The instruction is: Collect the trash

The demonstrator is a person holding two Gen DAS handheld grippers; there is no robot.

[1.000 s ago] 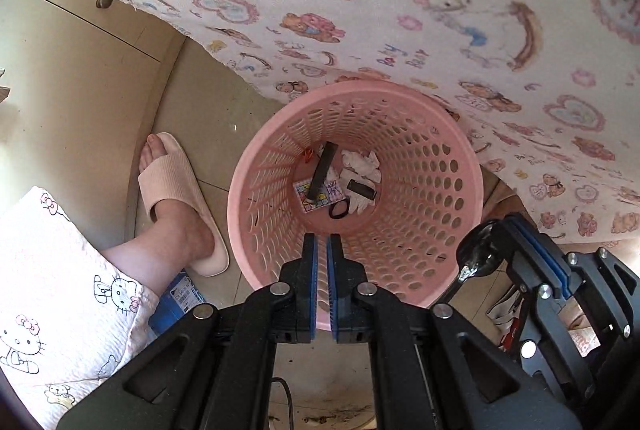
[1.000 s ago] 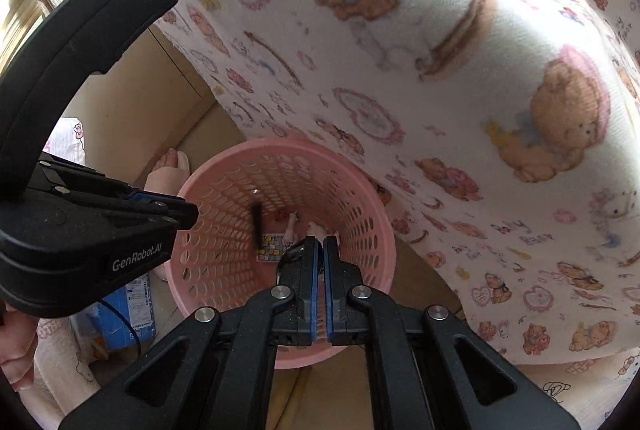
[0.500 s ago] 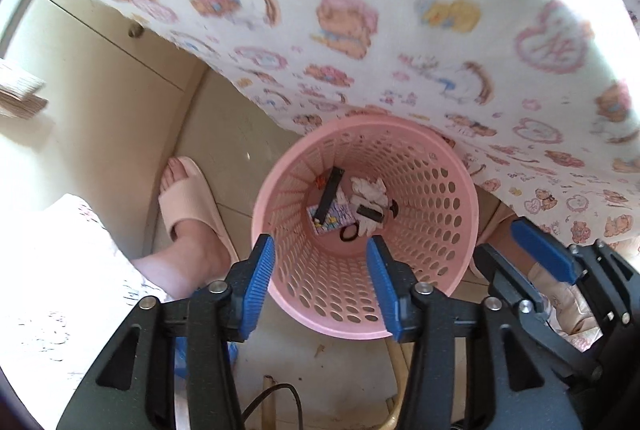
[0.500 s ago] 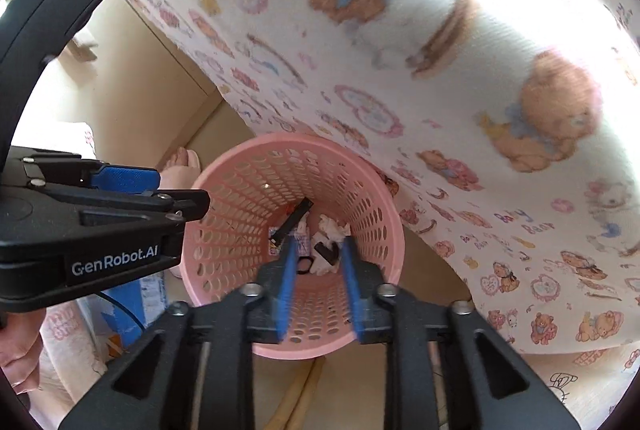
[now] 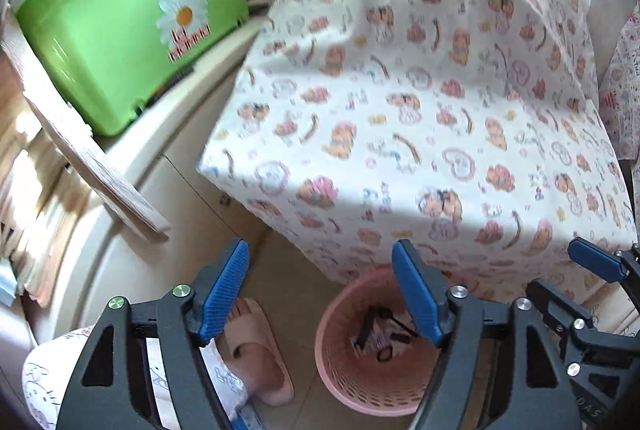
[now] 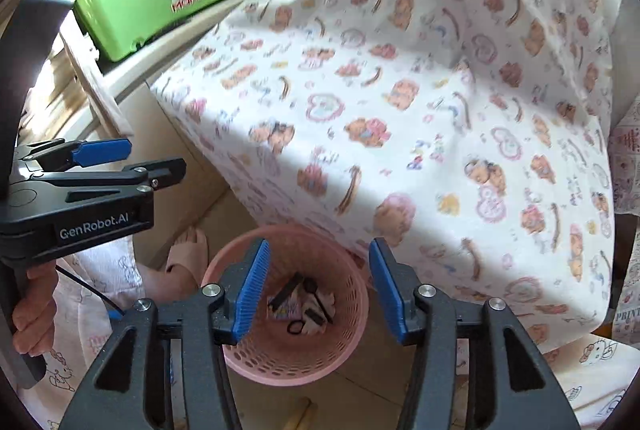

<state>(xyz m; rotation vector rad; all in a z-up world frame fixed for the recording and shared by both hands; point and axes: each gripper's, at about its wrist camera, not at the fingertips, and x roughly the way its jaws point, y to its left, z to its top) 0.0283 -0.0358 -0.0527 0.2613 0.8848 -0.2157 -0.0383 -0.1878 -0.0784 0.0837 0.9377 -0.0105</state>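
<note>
Only right view shows a hand; both grippers just opened, empty.

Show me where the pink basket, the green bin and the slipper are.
pink basket (image 6: 352, 314): right wrist view, inner right wall.
green bin (image 5: 100, 42): left wrist view, front face.
slipper (image 5: 260, 358): left wrist view, top strap.

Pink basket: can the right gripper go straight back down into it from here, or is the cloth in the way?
Probably yes. The right gripper hangs open and empty above the pink basket, whose mouth faces it. The bear-print cloth overhangs only the far rim, and the left gripper is off to the side.
</note>
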